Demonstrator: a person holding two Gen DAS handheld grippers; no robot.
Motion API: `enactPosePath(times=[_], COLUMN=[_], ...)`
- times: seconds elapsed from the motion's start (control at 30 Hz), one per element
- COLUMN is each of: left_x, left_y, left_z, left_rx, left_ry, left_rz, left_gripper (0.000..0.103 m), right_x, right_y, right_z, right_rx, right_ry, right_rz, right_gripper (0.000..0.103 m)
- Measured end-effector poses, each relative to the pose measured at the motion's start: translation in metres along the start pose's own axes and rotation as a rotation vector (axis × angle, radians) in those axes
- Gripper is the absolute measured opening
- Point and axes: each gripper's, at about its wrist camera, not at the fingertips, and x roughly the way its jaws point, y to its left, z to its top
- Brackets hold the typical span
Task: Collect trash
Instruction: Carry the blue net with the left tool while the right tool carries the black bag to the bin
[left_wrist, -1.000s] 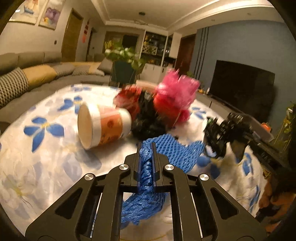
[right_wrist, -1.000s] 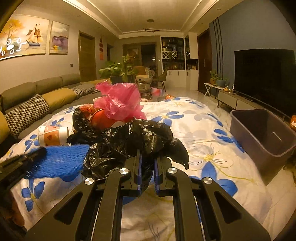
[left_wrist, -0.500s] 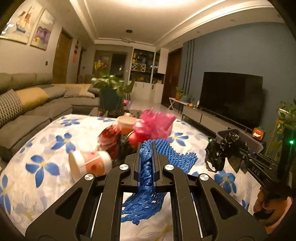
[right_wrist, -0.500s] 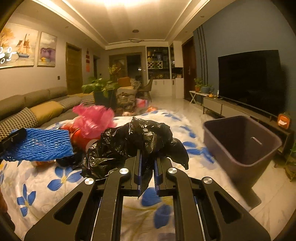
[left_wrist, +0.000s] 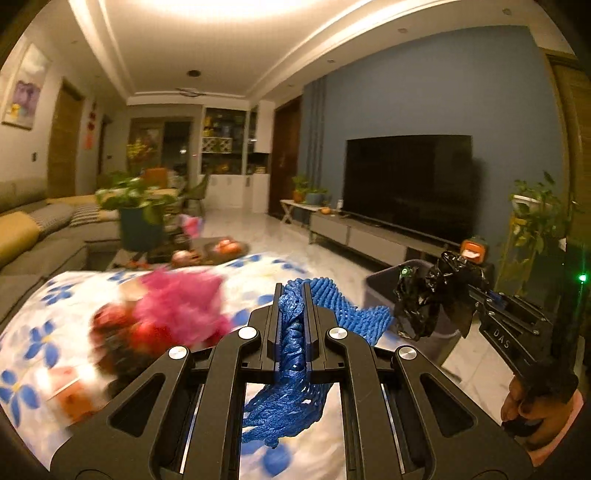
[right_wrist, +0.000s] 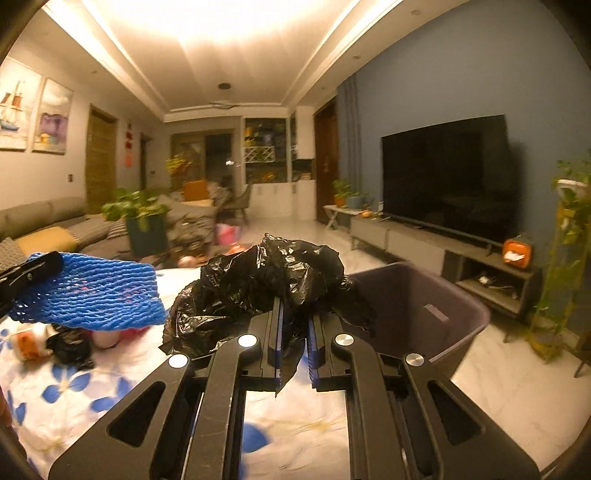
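Left wrist view: the left gripper (left_wrist: 293, 325) has its fingers pressed together on a blue foam net (left_wrist: 295, 354), which bunches between them and hangs below and fans out beyond the tips. Below and to the left lies a tabletop under a white cloth with blue flowers (left_wrist: 33, 332), carrying a blurred heap of trash: a pink plastic bag (left_wrist: 181, 299), something red (left_wrist: 147, 332) and a paper cup (left_wrist: 70, 391). At right, a hand (left_wrist: 532, 402) holds the right gripper (left_wrist: 424, 295), which carries a crumpled black plastic bag (left_wrist: 428, 299) in front of a dark bin (left_wrist: 410, 273) on the floor.

Right wrist view: the right gripper (right_wrist: 293, 325) has its fingers clamped on the black plastic bag (right_wrist: 266, 284), with a narrow gap between them where the plastic is pinched. The bin (right_wrist: 436, 314) stands just beyond and to the right, beside the tabletop, open at the top. At left the blue foam net (right_wrist: 92, 295) hangs in the air from the left gripper (right_wrist: 29, 273), above the floral cloth (right_wrist: 74, 387), the cup (right_wrist: 33, 341) and a smaller black bag (right_wrist: 70, 347).
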Motion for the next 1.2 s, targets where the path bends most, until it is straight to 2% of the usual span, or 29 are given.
enactPosePath(times=[0.23, 0.5, 0.87, 1.03, 1.2], left_x=[0.053, 0.109, 0.165, 0.178, 0.194], left_y=[-0.048, -0.096, -0.141, -0.147, -0.151], left_z=[0.022, 0.032, 0.03, 0.027, 0.024], left_rx=[0.027, 0.031, 0.043, 0.043, 0.034], left_ry=[-0.015, -0.011, 0.014, 0.022, 0.047], left_rz=[-0.097, -0.175, -0.224, -0.233, -0.244], left_gripper=[0.008, 0.008, 0.008, 0.008, 0.008], right_x=[0.013, 0.024, 0.043, 0.054, 0.061], right_y=[-0.052, -0.086, -0.099, -0.109, -0.103], right_z=[0.013, 0.023, 0.024, 0.026, 0.027], right_rx=[0.022, 0.038, 0.041, 0.061, 0.062], right_ry=[-0.027, -0.054, -0.054, -0.043, -0.037], right_rz=[-0.142, -0.225, -0.261, -0.259, -0.256], right_gripper=[0.011, 0.011, 0.011, 0.011, 0.011])
